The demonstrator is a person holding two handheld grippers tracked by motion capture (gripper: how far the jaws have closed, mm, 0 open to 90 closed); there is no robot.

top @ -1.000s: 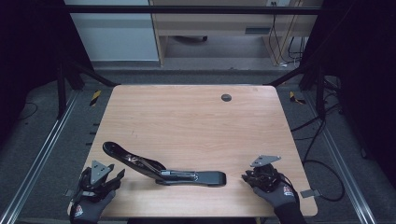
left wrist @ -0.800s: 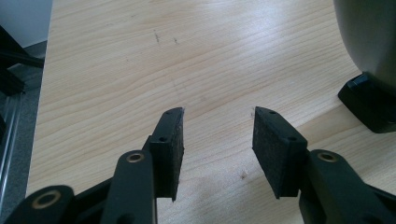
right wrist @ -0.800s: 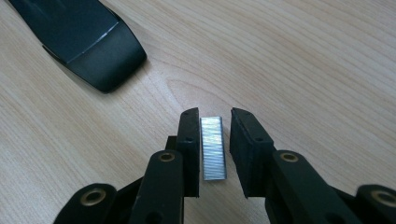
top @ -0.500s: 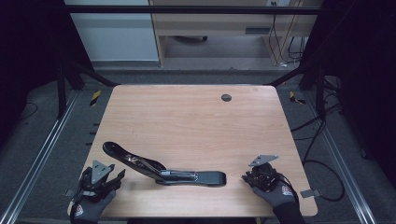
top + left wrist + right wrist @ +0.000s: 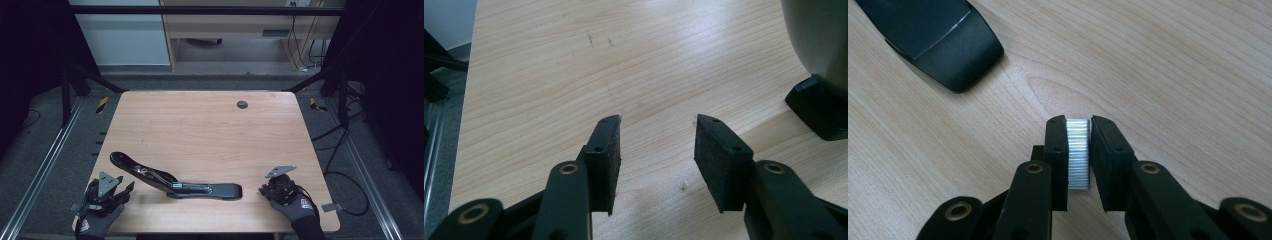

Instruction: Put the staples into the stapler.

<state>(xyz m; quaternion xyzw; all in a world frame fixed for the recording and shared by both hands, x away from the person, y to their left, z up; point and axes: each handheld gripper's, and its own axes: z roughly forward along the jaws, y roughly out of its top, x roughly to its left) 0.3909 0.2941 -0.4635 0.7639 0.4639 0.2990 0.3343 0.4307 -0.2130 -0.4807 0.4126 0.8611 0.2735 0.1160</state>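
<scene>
High view: a long black stapler [image 5: 172,181], opened out flat with its metal staple channel showing, lies near the front edge of the light wooden desk [image 5: 210,130]. The left tool [image 5: 107,192] sits just off the stapler's raised left end, the right tool [image 5: 275,187] a short way off the stapler's right end, each in a gloved hand. Nothing here is large enough to tell what the right tool carries.

Left gripper view: the left tool [image 5: 656,150] is released, its 2 pads apart with bare desk between them. A dark rounded part of the stapler [image 5: 819,65] rises close by at the right edge.

Right gripper view: the right tool [image 5: 1078,150] has just been closing and now grasps a small silvery ribbed strip of staples [image 5: 1078,152], held on edge between the 2 pads, just clear of the stapler's flat black end [image 5: 935,40].

Handling, as a judgement: the strip is very light and stiff along its length but brittle, since staples are only lightly bonded and snap apart if bent or squeezed hard. Its smooth metal sides may slip, so flat pads on the 2 broad faces, near the middle, suit it best. The stapler is heavier and rigid, best steadied by its base.
</scene>
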